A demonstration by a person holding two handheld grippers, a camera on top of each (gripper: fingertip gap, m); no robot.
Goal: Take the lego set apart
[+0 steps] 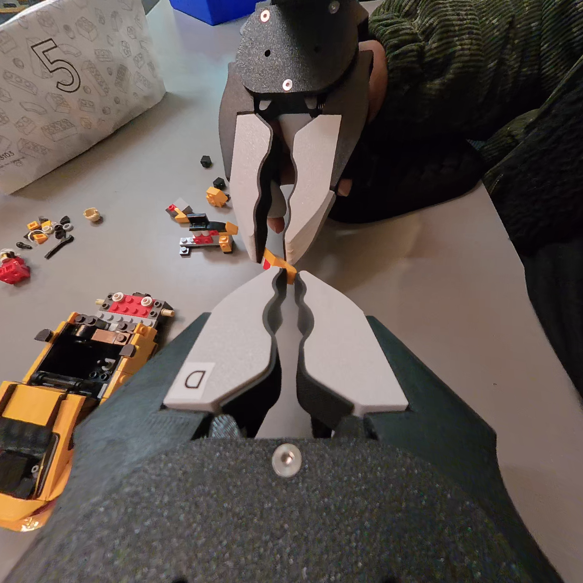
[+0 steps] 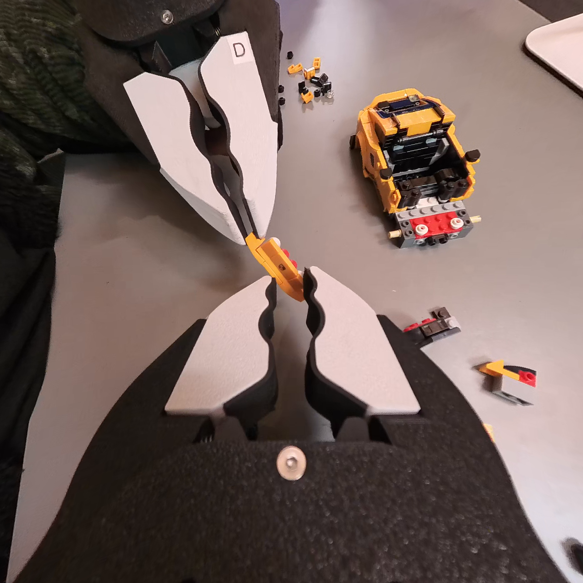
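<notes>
Both grippers pinch one small orange lego piece (red studs showing): left gripper nearly closed, right gripper clamping it from six o'clock.

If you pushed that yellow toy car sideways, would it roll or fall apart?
Probably slide, not roll: the yellow toy car shows bare axle pins and no wheels. It looks rigid, built of locked bricks, yet small exposed pieces may pop off. Likely light, being hollow inside.

The yellow car is cut off by the left wrist view's left edge and partly hidden behind the left gripper. The small loose pieces are too small to identify.
</notes>
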